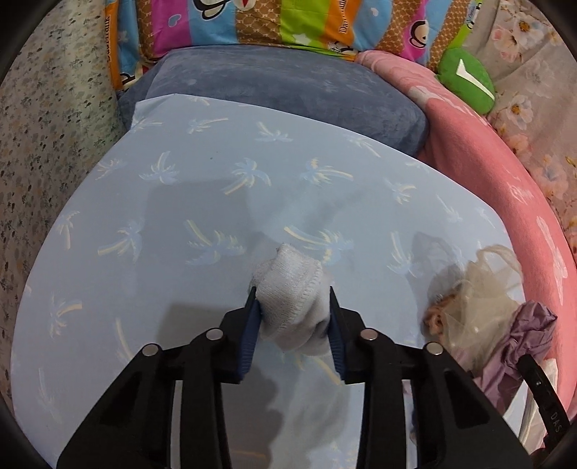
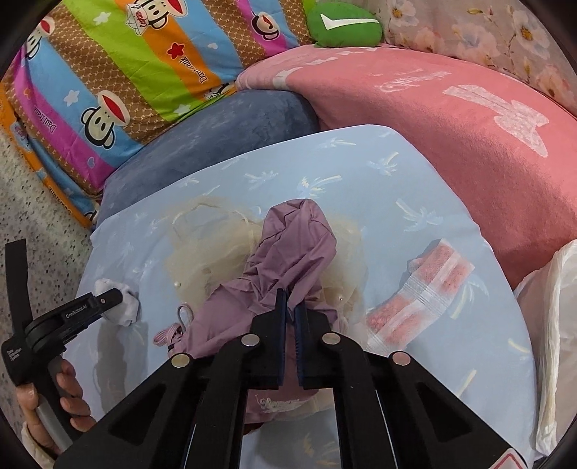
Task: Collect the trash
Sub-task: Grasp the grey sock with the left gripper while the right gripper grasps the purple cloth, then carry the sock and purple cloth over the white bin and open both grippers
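Note:
My left gripper [image 1: 293, 293] is shut on a white sock [image 1: 288, 288] and holds it just above the light blue palm-print board [image 1: 180, 202]. The sock also shows in the right wrist view [image 2: 126, 306], at the tip of the left gripper [image 2: 108, 299]. My right gripper [image 2: 291, 299] is shut on a fold of a purple cloth [image 2: 288, 249] that lies over a cream tulle bundle [image 2: 209, 252]. The purple cloth [image 1: 519, 339] and tulle [image 1: 487, 285] show at the right in the left wrist view. A clear zip bag with pink contents [image 2: 422, 299] lies right of the cloth.
A blue velvet cushion [image 1: 288, 90] and a pink blanket [image 2: 450, 119] border the board's far side. A striped cartoon quilt [image 2: 126, 72] and a green plush [image 2: 342, 25] lie behind. A white plastic bag [image 2: 555, 324] sits at the right edge.

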`<state>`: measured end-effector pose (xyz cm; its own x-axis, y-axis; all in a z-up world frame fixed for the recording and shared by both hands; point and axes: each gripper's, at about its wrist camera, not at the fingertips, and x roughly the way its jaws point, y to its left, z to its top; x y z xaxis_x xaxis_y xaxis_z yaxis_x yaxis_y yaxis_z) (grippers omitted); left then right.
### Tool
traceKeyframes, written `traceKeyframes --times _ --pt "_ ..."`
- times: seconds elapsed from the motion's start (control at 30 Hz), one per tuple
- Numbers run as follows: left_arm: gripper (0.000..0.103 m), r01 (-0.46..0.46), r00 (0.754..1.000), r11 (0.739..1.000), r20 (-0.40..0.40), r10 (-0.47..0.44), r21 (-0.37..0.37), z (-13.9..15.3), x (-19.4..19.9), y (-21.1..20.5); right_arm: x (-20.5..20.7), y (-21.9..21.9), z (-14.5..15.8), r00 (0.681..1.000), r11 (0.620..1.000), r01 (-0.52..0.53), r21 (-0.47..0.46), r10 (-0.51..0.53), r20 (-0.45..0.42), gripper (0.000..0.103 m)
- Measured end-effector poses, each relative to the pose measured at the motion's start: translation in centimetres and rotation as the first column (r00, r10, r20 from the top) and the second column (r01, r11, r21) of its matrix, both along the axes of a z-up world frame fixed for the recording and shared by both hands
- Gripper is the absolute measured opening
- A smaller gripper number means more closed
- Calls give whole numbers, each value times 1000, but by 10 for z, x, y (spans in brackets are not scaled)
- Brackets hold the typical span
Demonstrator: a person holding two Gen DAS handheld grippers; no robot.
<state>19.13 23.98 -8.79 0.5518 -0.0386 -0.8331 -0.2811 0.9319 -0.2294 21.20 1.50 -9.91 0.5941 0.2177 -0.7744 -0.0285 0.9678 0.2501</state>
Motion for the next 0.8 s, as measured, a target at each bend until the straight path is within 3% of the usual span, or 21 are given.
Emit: traceKeyframes --times 0.4,0.8 --pt "30 127 991 992 31 -127 9 24 -51 -65 -66 -9 37 997 998 -37 51 33 74 2" --pt "29 307 948 951 77 -310 43 54 -84 -148 -117 -64 89 980 996 34 81 -49 192 2"
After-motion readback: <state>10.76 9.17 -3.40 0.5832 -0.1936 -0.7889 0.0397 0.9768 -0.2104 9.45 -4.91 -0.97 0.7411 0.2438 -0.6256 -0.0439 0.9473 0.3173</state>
